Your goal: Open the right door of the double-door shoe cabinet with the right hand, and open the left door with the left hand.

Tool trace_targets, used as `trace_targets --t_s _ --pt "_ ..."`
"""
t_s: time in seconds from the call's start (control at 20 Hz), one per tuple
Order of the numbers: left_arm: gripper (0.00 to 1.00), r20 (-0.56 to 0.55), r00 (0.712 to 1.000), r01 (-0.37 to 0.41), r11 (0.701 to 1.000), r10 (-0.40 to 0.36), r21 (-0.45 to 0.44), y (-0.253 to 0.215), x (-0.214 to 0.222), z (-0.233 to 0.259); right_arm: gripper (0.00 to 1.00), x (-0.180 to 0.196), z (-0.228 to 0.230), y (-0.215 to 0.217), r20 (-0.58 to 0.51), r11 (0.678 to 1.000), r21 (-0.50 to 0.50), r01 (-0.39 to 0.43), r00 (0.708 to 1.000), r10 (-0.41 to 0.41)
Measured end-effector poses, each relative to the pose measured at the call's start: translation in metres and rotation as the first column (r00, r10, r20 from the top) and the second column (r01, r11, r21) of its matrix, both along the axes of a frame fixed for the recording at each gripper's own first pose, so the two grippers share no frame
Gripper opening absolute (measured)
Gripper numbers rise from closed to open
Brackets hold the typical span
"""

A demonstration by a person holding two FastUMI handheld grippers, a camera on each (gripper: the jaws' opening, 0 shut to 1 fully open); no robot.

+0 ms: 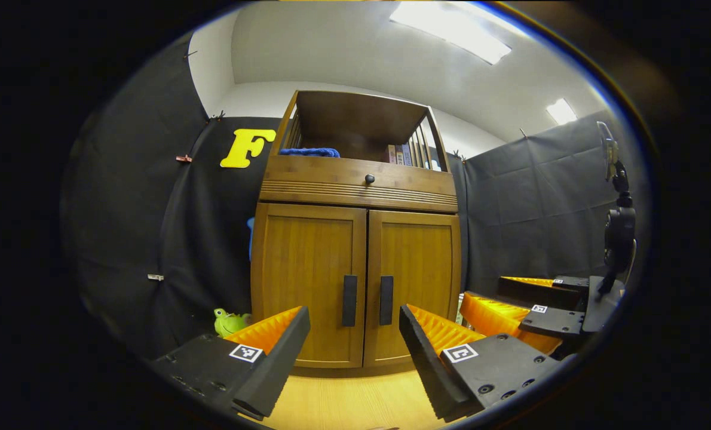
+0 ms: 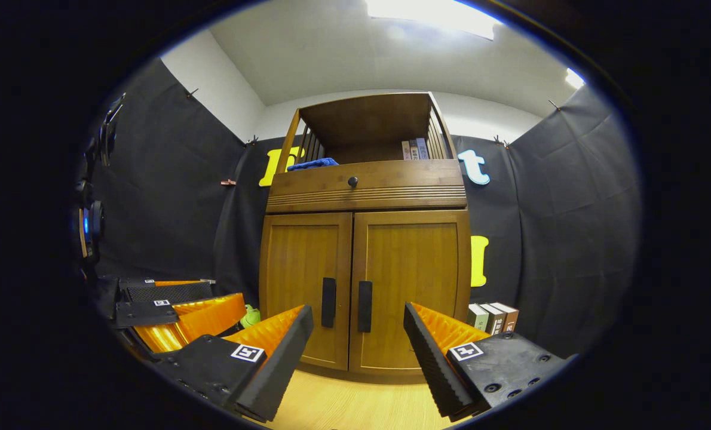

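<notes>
No wording can be read anywhere. The books on the floor beside the cabinet and the books on its top shelf carry spine print too small to make out. The square tags on the tongs hold only black-and-white code patterns.

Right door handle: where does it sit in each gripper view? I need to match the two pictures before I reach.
Left gripper view: the right door handle stands low at centre, between that gripper's two fingers, just right of the door seam.
Right gripper view: the same handle stands low at centre, just right of the seam, nearer the left finger.
Shared landmark: the round drawer knob, above the seam in both.
</notes>
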State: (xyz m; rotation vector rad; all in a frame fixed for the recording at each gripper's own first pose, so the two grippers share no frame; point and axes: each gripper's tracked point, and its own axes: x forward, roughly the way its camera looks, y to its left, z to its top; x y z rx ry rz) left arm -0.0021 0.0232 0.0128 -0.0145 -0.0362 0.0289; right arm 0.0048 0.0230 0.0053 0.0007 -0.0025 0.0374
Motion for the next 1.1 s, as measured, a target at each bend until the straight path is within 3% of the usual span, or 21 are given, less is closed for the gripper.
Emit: trace_targets --t_s 0.55,0.9,1.1 --pt "0.94 -0.008 1.0 0.019 1.0 -0.019 0.02 0.007 -0.002 -0.004 0.96 0.03 -0.007 -0.002 -0.002 0.999 0.031 0.016 1.0 -0.016" --pt "0.94 -0.03 0.999 0.015 1.0 -0.014 0.013 0.025 -0.005 -0.007 0.95 0.092 -0.024 0.004 -0.017 0.999 0.036 0.013 1.0 -0.013" --pt "0.94 -0.025 1.0 -0.002 0.999 0.003 0.036 0.042 -0.005 -0.004 0.95 0.13 -0.05 0.011 -0.051 1.0 -0.009 0.011 0.999 -0.012"
